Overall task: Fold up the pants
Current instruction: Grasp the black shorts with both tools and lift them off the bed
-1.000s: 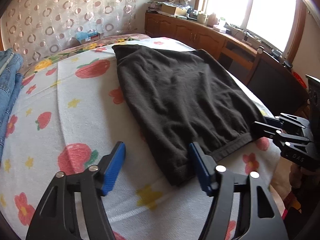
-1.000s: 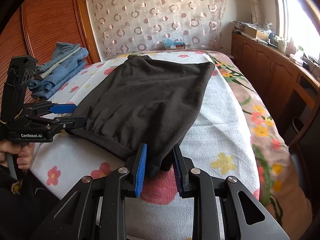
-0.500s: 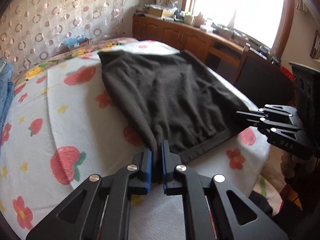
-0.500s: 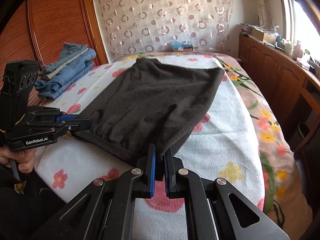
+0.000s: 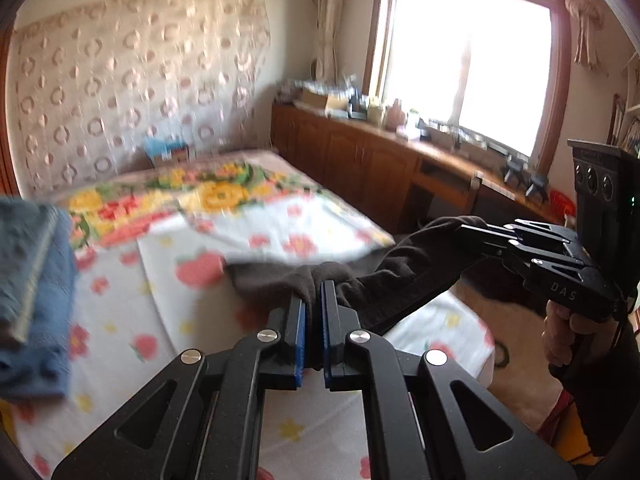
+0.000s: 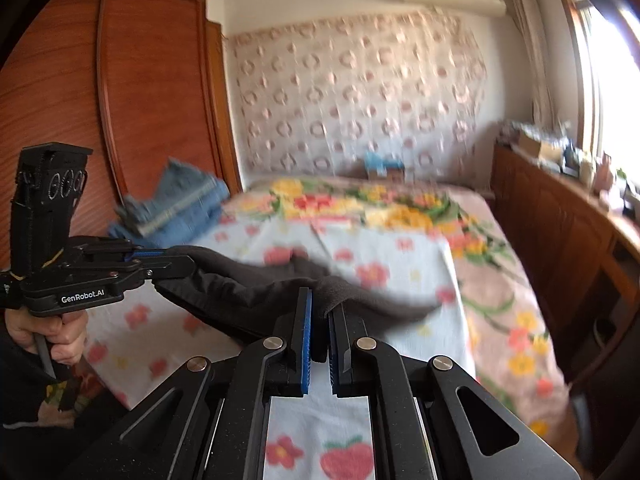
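Note:
The dark brown pants (image 5: 384, 292) hang lifted above the bed (image 5: 120, 320), stretched between both grippers by their near edge. My left gripper (image 5: 314, 292) is shut on one corner of that edge, cloth pinched between its blue pads. My right gripper (image 6: 320, 304) is shut on the other corner. In the left wrist view the right gripper (image 5: 468, 228) holds the pants at the right. The right wrist view has the left gripper (image 6: 180, 260) at the left, clamped on the pants (image 6: 248, 292). The far part of the pants is blurred and trails down toward the bed.
A pile of folded blue jeans (image 6: 180, 204) lies on the bed's far left side. A wooden wardrobe (image 6: 100, 100) stands at the left, a low wooden cabinet (image 5: 380, 156) with clutter under the window at the right. A person's hands (image 6: 52, 328) grip the handles.
Both grippers closed on the near corners of the pants, then rose together, lifting that edge off the bed. The pants no longer lie flat.

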Available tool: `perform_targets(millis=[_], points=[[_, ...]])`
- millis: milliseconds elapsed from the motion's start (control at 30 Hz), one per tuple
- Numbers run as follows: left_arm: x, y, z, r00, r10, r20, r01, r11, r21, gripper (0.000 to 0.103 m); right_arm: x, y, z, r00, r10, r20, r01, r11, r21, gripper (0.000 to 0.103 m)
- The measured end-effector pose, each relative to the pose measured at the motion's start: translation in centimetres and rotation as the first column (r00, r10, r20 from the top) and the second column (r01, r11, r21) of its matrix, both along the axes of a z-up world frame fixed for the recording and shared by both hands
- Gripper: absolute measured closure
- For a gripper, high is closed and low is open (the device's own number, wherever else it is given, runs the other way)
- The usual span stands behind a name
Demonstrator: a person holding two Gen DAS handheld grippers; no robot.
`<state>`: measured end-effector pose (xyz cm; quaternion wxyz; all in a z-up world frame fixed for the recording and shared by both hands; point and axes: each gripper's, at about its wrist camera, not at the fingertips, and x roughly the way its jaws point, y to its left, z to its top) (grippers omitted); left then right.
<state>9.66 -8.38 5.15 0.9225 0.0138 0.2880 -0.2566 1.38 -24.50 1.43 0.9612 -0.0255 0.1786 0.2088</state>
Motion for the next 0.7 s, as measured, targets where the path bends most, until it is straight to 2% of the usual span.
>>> perform_targets(millis=[100, 267, 433, 567, 700], points=[[-0.4, 0.9, 3.9, 0.997, 0.023, 0.074, -0.023, 1.0, 0.005, 0.095, -0.7, 0.7, 3.2, 0.997, 0.021, 0.07, -0.021, 1.0, -0.006, 0.096], [-0.2, 2.6, 7.7, 0.988, 0.065, 0.138, -0.067, 0.998, 0.005, 0.095, -1.0, 2.0, 7.1, 0.988, 0.059, 0.143, -0.057, 0.998, -0.017, 0.096], [2.2, 4.0, 8.3, 0.979, 0.128, 0.16, -0.135, 0.99, 0.032, 0.095, 2.1, 3.7, 8.0, 0.989, 0.088, 0.119, -0.085, 0.996, -0.028, 0.096], [6.3, 5.1, 7.6, 0.963, 0.201, 0.183, -0.221, 0.97, 0.098, 0.095, 6.5, 4.9, 8.0, 0.991, 0.088, 0.099, -0.082, 0.995, -0.062, 0.096], [8.8, 6.5, 7.8, 0.946, 0.252, 0.203, -0.278, 0.954, 0.112, 0.095, 10.0, 6.2, 10.0, 0.99, 0.079, 0.12, -0.071, 0.995, -0.067, 0.096]])
